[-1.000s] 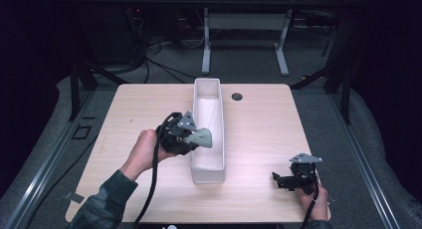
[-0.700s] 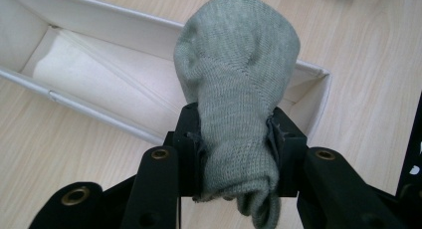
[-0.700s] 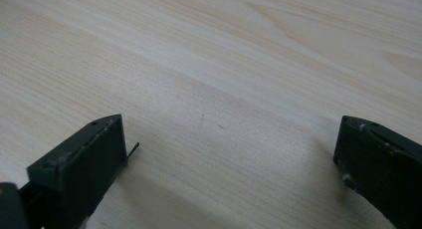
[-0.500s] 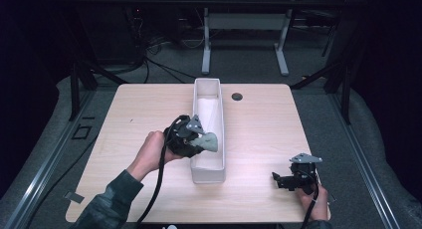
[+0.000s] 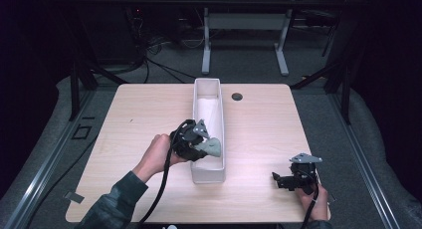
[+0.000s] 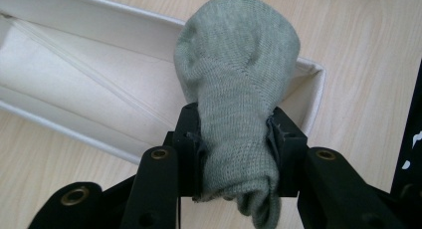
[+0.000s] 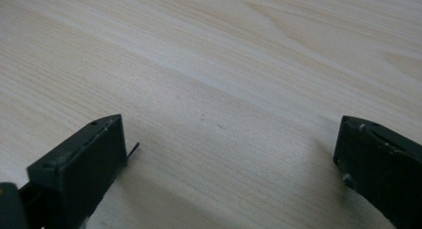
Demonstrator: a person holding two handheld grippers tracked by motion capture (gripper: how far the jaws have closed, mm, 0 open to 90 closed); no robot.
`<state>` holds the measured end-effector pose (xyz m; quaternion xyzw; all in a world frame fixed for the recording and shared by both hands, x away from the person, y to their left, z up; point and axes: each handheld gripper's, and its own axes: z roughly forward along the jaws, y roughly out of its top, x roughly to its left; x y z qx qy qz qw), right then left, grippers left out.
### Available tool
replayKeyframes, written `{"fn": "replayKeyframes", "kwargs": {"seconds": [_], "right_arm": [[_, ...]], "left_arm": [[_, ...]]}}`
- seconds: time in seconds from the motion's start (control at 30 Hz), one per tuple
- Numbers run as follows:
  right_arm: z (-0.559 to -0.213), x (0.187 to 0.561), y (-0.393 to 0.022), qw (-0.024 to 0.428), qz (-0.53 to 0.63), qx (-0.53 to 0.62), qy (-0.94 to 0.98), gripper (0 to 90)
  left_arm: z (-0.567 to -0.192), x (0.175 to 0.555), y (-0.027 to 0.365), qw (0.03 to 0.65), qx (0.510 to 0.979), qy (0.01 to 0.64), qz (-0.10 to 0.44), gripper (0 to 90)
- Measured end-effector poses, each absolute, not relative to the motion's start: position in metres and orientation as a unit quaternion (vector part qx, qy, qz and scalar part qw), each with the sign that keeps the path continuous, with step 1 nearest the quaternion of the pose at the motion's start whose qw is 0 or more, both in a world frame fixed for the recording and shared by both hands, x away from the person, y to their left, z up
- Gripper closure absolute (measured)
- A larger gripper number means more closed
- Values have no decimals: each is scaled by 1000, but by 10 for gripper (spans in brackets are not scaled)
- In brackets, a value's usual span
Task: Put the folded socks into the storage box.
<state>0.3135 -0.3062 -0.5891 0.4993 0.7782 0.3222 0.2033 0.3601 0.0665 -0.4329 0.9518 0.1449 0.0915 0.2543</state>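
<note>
— What's around you?

— Nearest, my right tool (image 5: 291, 181) rests on the bare wooden counter (image 5: 139, 114), spread wide with nothing in it. Past it, a long white bin (image 5: 219, 139) runs away down the middle, with a small dark grommet (image 5: 237, 96) beyond and dark floor, cables and desk legs behind.

— And the sock?

— My left tool (image 5: 201, 149) pinches the grey-green sock (image 6: 239, 89) over the bin's near end, just above its rim.

No readable text, label, brand, number or sign anywhere. Tabletop (image 5: 149, 114): bare wood grain, unmarked. White bin (image 5: 208, 175): plain walls, no print. Grey sock (image 6: 239, 89): plain knit, no logo. White specks on dark edge at far right of left gripper view: too small to read.
</note>
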Motion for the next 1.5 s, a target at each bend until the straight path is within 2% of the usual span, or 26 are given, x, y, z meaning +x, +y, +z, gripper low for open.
{"fn": "replayKeyframes", "kwargs": {"seconds": [1.5], "right_arm": [[-589,314,-306,203,322,499,778,0]], "left_arm": [[-470,369,52,205,967,147,41,621]]}}
